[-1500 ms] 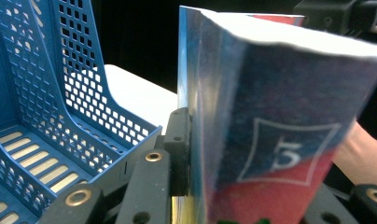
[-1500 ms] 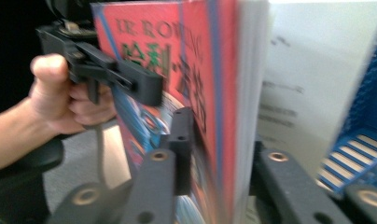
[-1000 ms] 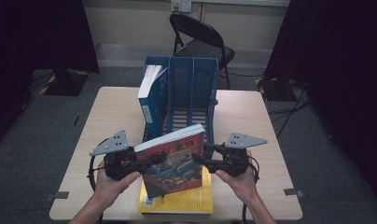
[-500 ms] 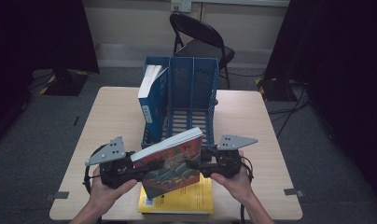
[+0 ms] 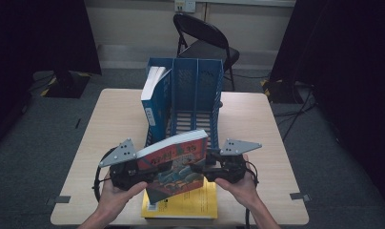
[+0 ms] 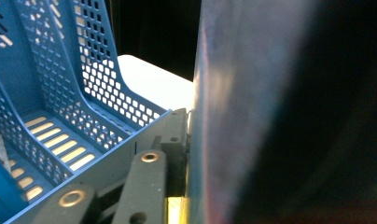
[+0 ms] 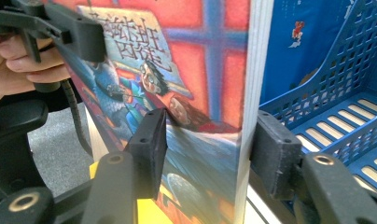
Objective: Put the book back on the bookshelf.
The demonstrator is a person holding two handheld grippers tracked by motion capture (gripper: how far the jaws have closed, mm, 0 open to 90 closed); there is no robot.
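Lowered toward the table, illustrated book (image 5: pixel 174 164) with unreadable cover characters, clamped by both grippers, left (image 5: pixel 133 171) loosening, right (image 5: pixel 205 168) tightening.

Black folding chair (image 5: pixel 205 40) behind pale table (image 5: pixel 257 119), grey floor (image 5: pixel 47 124).

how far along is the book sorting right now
Done: one blue book stands in the left slot of the blue file rack. In hand: the left tool and right tool hold the red illustrated book tilted before the rack. Left: slotting it, then the yellow book flat on the table.
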